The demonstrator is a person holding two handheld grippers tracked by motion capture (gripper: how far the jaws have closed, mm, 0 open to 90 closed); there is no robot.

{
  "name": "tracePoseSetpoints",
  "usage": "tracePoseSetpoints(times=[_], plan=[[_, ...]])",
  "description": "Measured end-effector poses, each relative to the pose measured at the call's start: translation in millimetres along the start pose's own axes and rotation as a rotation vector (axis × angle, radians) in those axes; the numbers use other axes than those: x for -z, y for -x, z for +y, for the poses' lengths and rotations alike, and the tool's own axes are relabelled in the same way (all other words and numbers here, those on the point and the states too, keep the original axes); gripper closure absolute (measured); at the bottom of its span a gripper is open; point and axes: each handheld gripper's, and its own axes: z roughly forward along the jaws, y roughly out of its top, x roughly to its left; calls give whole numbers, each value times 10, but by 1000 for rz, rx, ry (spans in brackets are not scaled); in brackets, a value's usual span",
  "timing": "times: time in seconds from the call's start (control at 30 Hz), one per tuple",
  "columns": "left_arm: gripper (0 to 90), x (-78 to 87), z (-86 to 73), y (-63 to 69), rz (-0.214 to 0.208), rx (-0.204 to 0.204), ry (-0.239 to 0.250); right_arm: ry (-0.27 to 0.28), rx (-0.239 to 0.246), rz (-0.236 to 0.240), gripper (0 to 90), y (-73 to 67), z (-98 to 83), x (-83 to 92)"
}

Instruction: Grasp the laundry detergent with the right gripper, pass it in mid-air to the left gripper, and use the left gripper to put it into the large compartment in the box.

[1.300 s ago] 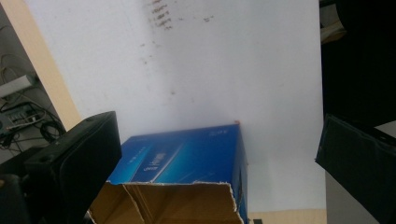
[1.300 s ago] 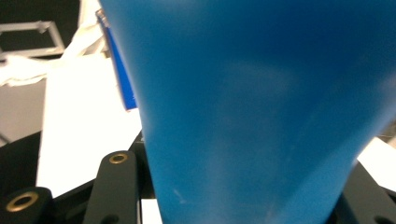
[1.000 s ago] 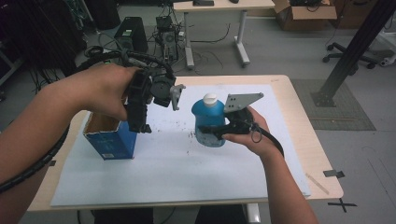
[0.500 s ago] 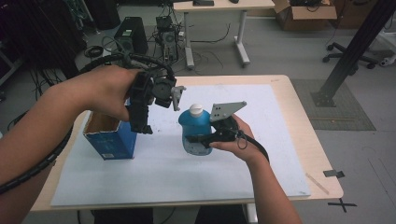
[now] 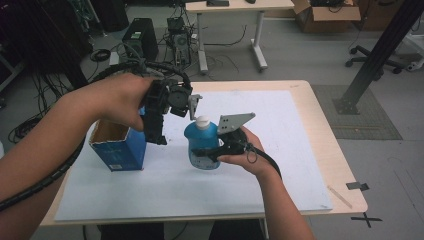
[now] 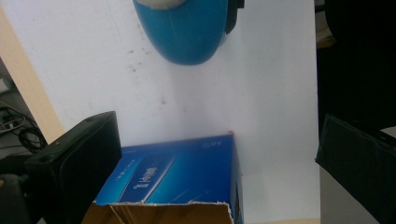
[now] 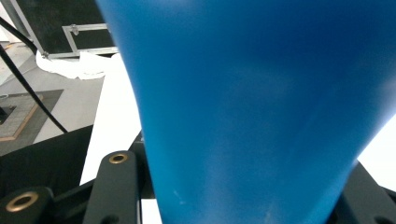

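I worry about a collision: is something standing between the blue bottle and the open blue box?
Nothing visible does. Bare white sheet lies between blue bottle and open blue box; the left tongs hover above the box's near edge.

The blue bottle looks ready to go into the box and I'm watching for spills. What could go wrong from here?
1. The right gripper clamps the blue bottle low on its body, so the bottle might tip or slip.
2. The left gripper hangs with open jaws close beside the white cap and could knock it.
3. The open blue box has a torn rim, where the bottle may catch.
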Motion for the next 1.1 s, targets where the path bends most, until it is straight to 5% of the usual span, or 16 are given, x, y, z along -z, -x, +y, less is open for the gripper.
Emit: tracePoseSetpoints(times=[1.1], plan=[[4,-218,27,-31,-42,-4,29,17,38,43,464,-122,119,-423]])
